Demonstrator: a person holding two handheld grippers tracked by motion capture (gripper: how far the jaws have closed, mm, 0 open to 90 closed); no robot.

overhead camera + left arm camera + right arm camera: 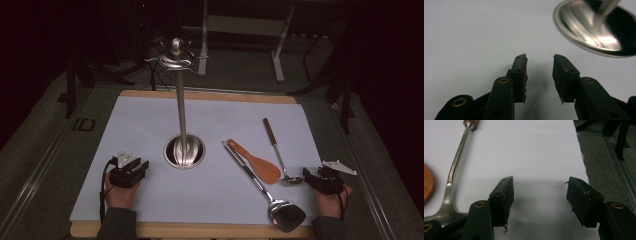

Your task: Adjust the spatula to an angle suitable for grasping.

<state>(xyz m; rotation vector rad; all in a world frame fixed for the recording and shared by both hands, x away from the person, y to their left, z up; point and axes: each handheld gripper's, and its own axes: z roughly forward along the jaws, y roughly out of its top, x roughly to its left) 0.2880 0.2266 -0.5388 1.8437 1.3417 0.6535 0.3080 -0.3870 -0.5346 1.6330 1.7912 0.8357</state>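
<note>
A tall metal utensil stand (pixel 181 100) rises from a round steel base (pixel 184 151) at the middle of the white sheet, with hooks at its top (pixel 176 57). Right of it lie a steel spatula (pixel 265 190), a wooden spatula (pixel 257 163) and a small ladle (pixel 278 152) with a brown grip. My left gripper (pixel 134 167) rests on the sheet left of the base, open and empty; the base's rim (pixel 574 40) lies ahead to its right. My right gripper (pixel 315 177) sits at the sheet's right edge, open and empty, with the ladle's stem (pixel 455 167) just left of its jaws.
The white sheet (pixel 150 120) covers a wooden board (pixel 210 94) on grey carpet. A metal rail (pixel 621 175) runs along the floor to the right. A table frame (pixel 280 45) stands behind in the dark. A slice of the wooden spatula blade (pixel 427 183) shows in the right gripper view.
</note>
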